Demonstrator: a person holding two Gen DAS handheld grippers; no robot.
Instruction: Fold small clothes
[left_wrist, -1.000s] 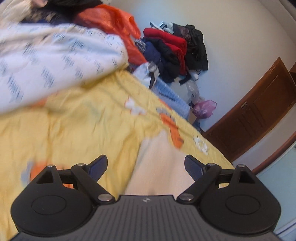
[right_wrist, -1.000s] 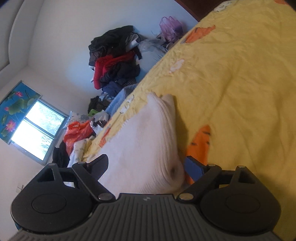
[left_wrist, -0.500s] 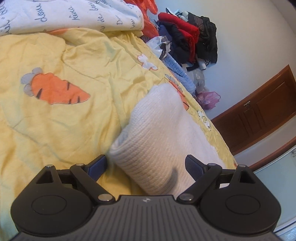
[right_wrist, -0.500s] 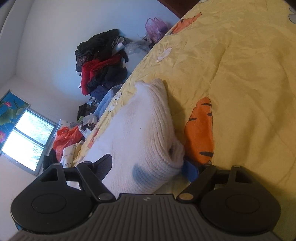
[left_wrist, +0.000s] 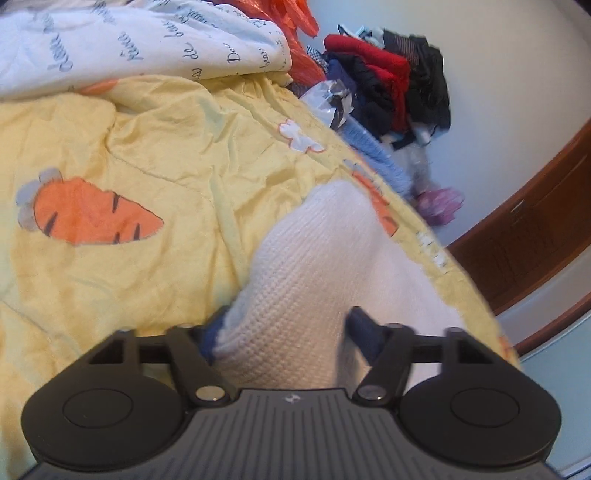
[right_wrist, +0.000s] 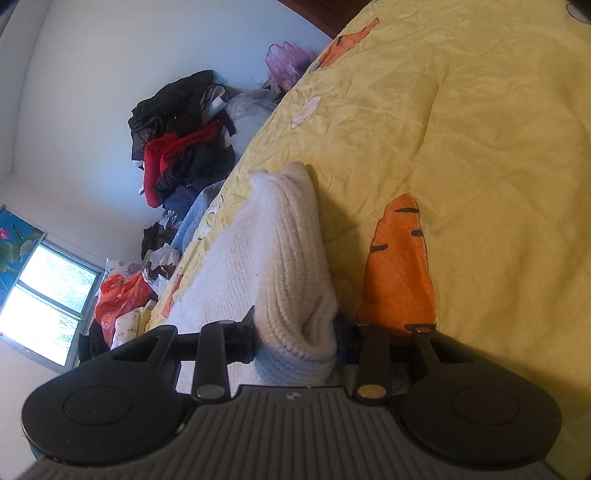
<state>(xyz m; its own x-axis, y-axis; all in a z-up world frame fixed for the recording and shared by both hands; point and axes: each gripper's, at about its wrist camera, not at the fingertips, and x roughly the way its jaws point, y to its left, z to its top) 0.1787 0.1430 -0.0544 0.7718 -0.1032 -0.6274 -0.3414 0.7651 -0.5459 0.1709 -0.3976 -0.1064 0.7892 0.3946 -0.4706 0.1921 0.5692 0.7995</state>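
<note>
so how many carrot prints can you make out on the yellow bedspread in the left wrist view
2. One whole carrot lies left of the white knit garment; a second carrot shows partly beyond the garment near the bed's edge. Folds may hide others.

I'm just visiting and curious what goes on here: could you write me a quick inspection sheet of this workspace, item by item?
Surface: yellow quilt with carrot prints, wrinkled.
Job's things: white knit garment lying on the quilt.
Clutter: white lettered bedding and an orange bag at the quilt's far end.
Grippers: left gripper and right gripper have both just been closing, each with a thick edge of the garment between its fingers; the right presses on it.
Cables: nothing seen.
Surroundings: clothes pile by the wall, window, wooden door.
</note>
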